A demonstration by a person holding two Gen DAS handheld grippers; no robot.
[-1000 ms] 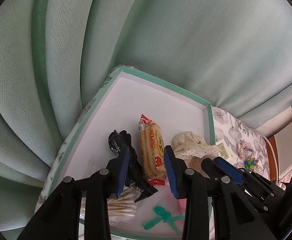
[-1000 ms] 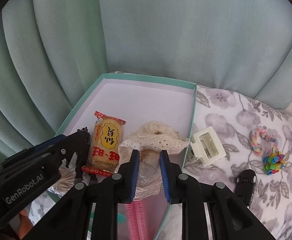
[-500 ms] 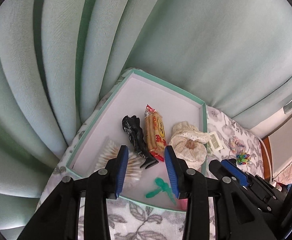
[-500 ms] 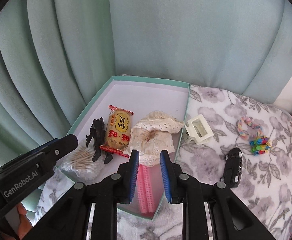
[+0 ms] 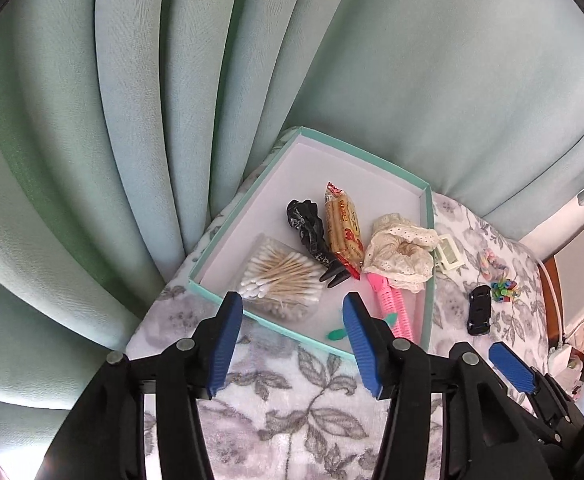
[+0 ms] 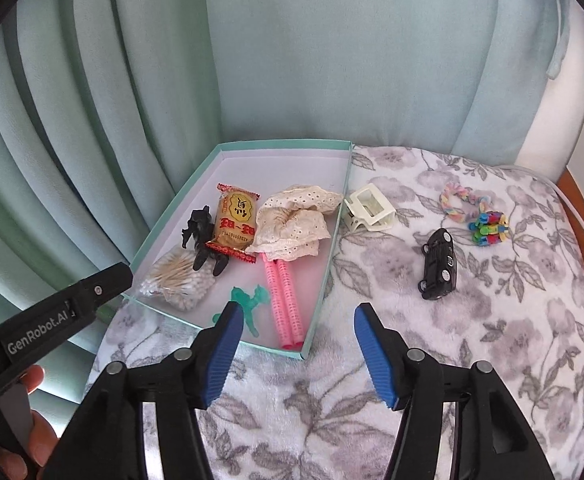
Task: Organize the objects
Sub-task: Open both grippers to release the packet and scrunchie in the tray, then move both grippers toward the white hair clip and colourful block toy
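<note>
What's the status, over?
Left gripper open, empty. Right gripper open, empty. Black toy car on floral blanket, outside teal cardboard box. Path clear.

Green toy point(image 5: 337, 333) mostly hidden behind the left claw point(image 5: 292, 344) finger in the left view; pink rollers point(image 6: 284, 300) run under the lace cloth point(image 6: 296, 220). Snack pack point(image 6: 234, 216) print too small to read. Hand point(image 6: 32, 432) cut off at the right view's left edge.
</note>
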